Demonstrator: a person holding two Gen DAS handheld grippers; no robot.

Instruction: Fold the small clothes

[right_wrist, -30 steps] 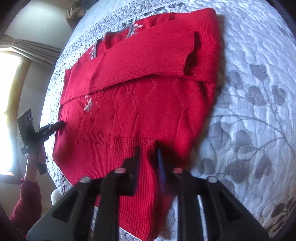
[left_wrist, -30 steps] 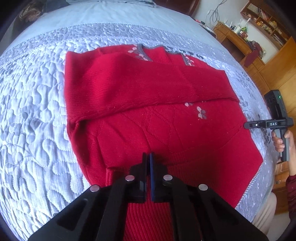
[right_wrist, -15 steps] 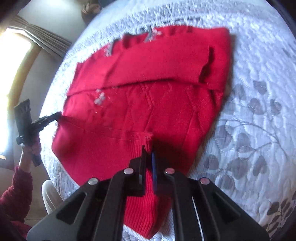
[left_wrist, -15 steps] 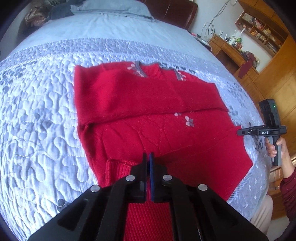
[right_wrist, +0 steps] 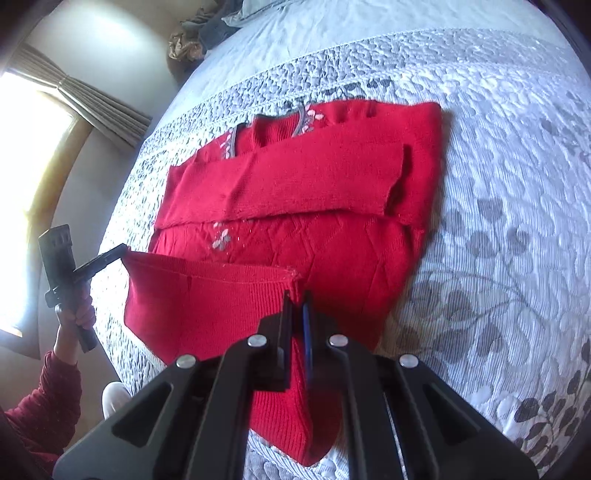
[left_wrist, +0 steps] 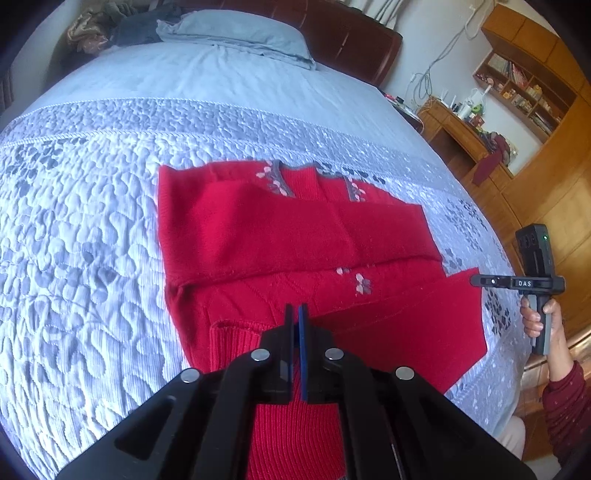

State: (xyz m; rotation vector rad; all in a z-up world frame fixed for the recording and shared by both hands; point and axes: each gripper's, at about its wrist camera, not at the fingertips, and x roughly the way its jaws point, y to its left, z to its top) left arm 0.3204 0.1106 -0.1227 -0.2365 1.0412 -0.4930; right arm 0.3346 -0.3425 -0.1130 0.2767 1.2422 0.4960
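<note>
A red knitted sweater [left_wrist: 295, 236] lies flat on the grey quilted bedspread [left_wrist: 81, 258] of a bed, near the foot edge where the person stands. Its grey-trimmed neckline points toward the pillow [left_wrist: 236, 33] and headboard; its ribbed hem points toward the foot. The garment's long axis runs across the bed, side to side, with both sleeves folded inward across the chest in one band along that line. The left gripper [left_wrist: 297, 317] is clamped narrow on one corner of the hem, and the right gripper [right_wrist: 297, 304] is clamped narrow on the other, red ribbing showing between each pair of pads. The hem hangs lifted off the bedspread between the two tools, stretched in a straight edge, while the chest and neckline rest on the quilt. A hand [left_wrist: 539, 317] in a dark red sleeve [left_wrist: 565, 406] grips the right tool's handle.
</note>
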